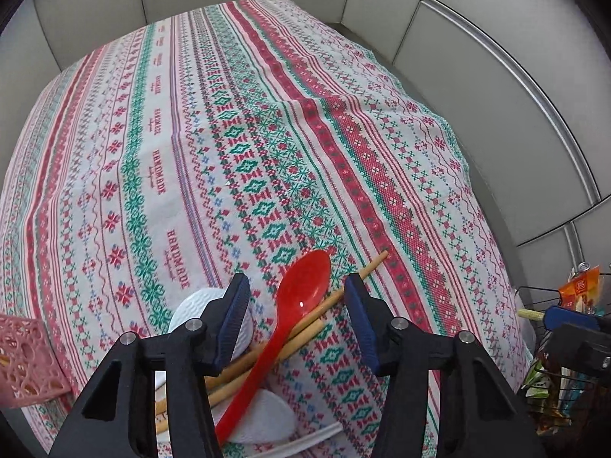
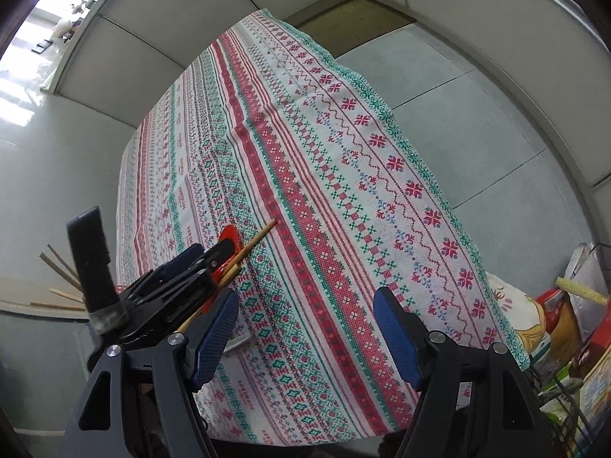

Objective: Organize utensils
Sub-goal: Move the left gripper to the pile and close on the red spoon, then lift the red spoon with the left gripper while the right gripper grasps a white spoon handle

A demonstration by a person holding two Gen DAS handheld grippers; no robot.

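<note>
A red plastic spoon [image 1: 301, 297] lies across wooden chopsticks [image 1: 343, 290] on the patterned tablecloth [image 1: 267, 133]. White textured dishes [image 1: 191, 309] sit under and beside them. My left gripper [image 1: 296, 280] points down over the pile, open, with the spoon and chopsticks between its blue pads [image 1: 233, 313]; the pads stand clear of the spoon. In the right wrist view the left gripper [image 2: 198, 263] hangs over the red spoon [image 2: 231, 238] and a chopstick [image 2: 261, 234]. My right gripper [image 2: 305, 297] is open above bare cloth to the right, with nothing between its fingers.
A pink lattice basket [image 1: 23, 362] stands at the table's left edge. A wire rack of snack packets [image 1: 565, 381] sits off the right side, with bags and boxes [image 2: 565, 324]. A small grey metal piece [image 2: 238, 343] lies on the cloth. Loose wooden sticks [image 2: 57, 271] lie beyond the left edge.
</note>
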